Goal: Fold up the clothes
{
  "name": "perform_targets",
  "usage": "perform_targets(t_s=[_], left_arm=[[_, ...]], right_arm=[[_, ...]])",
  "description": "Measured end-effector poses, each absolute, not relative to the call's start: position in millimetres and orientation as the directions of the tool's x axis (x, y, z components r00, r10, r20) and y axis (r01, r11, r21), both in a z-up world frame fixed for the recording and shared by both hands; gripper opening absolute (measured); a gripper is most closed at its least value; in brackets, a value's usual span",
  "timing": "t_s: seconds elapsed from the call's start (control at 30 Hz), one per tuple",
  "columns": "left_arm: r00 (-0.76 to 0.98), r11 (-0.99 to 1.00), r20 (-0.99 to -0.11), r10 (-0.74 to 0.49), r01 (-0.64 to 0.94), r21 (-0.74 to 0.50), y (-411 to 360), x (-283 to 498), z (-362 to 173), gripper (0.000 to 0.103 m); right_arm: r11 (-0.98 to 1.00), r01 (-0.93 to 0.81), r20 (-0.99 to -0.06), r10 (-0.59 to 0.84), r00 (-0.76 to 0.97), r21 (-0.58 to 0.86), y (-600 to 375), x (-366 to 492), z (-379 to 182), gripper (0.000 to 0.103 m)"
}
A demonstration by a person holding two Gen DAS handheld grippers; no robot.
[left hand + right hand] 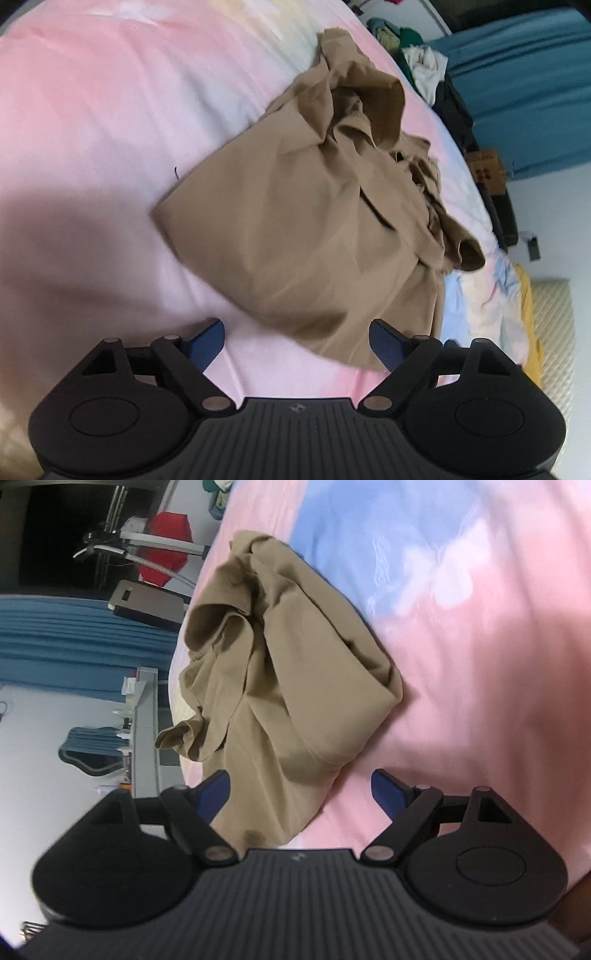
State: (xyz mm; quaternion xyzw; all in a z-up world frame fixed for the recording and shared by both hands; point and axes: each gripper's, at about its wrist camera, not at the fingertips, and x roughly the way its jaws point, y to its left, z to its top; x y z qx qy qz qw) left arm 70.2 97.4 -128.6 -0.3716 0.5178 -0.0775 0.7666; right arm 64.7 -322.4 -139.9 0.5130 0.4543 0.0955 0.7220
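Crumpled tan garment [295, 221] on the bed [92, 129]
Left tongs [297, 339] and right tongs [299, 794] gape wide, empty, just short of it; no readable writing.

Pink-blue bedsheet [92, 110], teal curtain [524, 92], cardboard box [487, 170]

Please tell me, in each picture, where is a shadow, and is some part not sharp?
Left wrist view: a grey shadow falls on the pink bedsheet at left; the near edge of the tan garment is smeared. Right wrist view: the garment is fairly sharp, the sheet at right is shaded and soft, and the fisheye bends the room's edges.
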Motion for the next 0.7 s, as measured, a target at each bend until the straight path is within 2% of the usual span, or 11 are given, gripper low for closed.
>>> perform_targets(t_s=[0.07,0.13,0.17,0.2,0.27,0.33,0.37,0.4,0.43,0.57,0.7], left_arm=[[0.475,0.69,-0.72,-0.506,-0.278,-0.668,99.0,74.4,-133.3,0.086],[0.5,0.675,-0.708,-0.498,-0.289,-0.679,100.8,79.6,-137.3,0.082],[0.512,0.669,-0.704,-0.493,-0.294,-0.682,101.7,82.7,-139.3,0.08],[0.522,0.668,-0.703,-0.483,-0.299,-0.681,102.6,84.3,-140.6,0.074],[0.543,0.667,-0.701,-0.463,-0.308,-0.679,104.4,86.0,-142.4,0.063],[0.564,0.663,-0.694,-0.446,-0.312,-0.68,109.7,83.6,-142.0,0.04],[0.577,0.657,-0.684,-0.447,-0.307,-0.689,111.2,81.6,-141.2,0.034],[0.589,0.65,-0.672,-0.448,-0.302,-0.698,112.5,79.5,-140.3,0.023],[0.61,0.641,-0.651,-0.452,-0.285,-0.712,113.1,77.8,-135.7,0.019],[0.674,0.622,-0.575,-0.464,-0.214,-0.753,113.3,73.9,-106.2,0.015],[0.717,0.617,-0.518,-0.466,-0.156,-0.771,117.3,69.5,-61.9,0.013]], right_arm=[[0.463,0.324,-0.56,0.596,0.575,0.825,-319.5,69.6,-142.6,0.084],[0.481,0.332,-0.578,0.572,0.582,0.811,-318.4,77.2,-145.4,0.075],[0.486,0.341,-0.586,0.561,0.585,0.805,-319.5,81.1,-147.5,0.066],[0.489,0.355,-0.597,0.545,0.589,0.797,-321.1,84.8,-149.9,0.06],[0.496,0.376,-0.614,0.518,0.595,0.783,-323.9,89.6,-152.1,0.035],[0.507,0.371,-0.616,0.503,0.606,0.778,-326.2,88.9,-150.3,0.026],[0.516,0.356,-0.611,0.498,0.615,0.779,-325.2,87.6,-147.2,0.023],[0.528,0.338,-0.605,0.492,0.626,0.779,-324.4,86.5,-143.2,0.023],[0.536,0.318,-0.595,0.488,0.639,0.782,-323.8,85.4,-138.6,0.021],[0.511,0.248,-0.514,0.487,0.706,0.823,-324.2,78.7,-112.0,0.02],[0.52,0.2,-0.48,0.485,0.73,0.83,-326.0,78.3,-75.2,0.02]])
